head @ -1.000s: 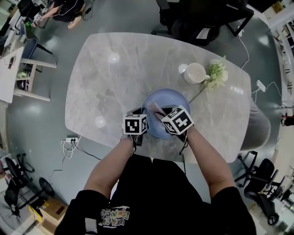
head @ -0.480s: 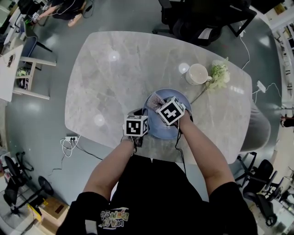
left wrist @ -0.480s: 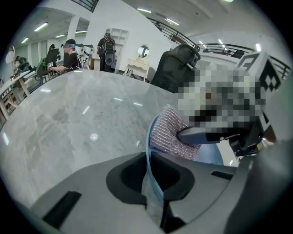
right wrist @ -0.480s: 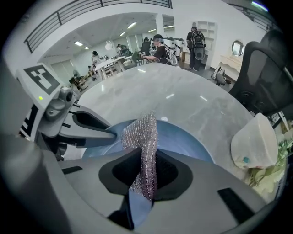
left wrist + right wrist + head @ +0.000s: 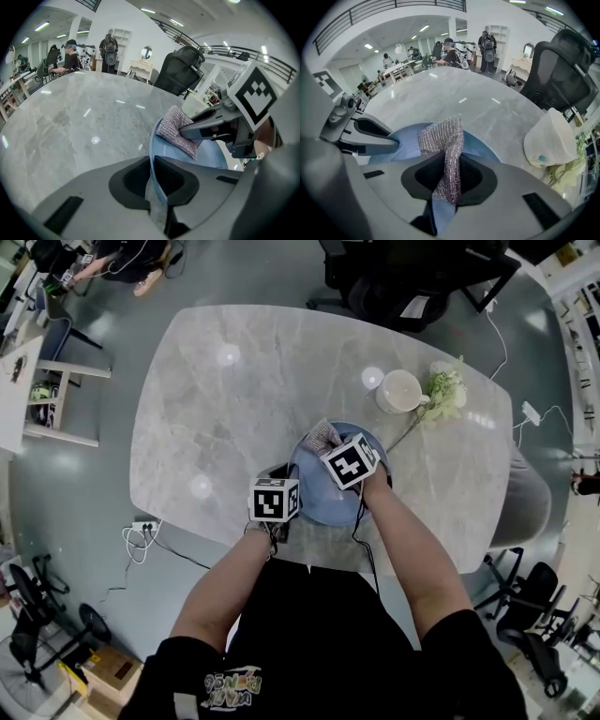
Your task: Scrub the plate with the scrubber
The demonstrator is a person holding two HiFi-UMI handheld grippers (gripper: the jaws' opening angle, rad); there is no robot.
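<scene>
A light blue plate (image 5: 323, 501) lies on the marble table (image 5: 234, 399) near its front edge. My left gripper (image 5: 284, 482) is shut on the plate's left rim (image 5: 152, 154). My right gripper (image 5: 330, 448) is shut on a silvery woven scrubber (image 5: 322, 436), which rests against the plate's far left part. In the right gripper view the scrubber (image 5: 442, 150) runs up from between the jaws and folds over onto the plate (image 5: 405, 143). In the left gripper view the scrubber (image 5: 179, 132) lies on the plate's inner side under the right gripper (image 5: 197, 132).
A white cup (image 5: 399, 389) and a bunch of pale flowers (image 5: 442, 388) stand on the table behind the plate to the right. Black office chairs (image 5: 412, 277) stand beyond the far edge. A power strip (image 5: 144, 524) lies on the floor at the left.
My right gripper has carried the scrubber from the plate's near right toward its far left side. The left gripper has kept hold of the rim.
</scene>
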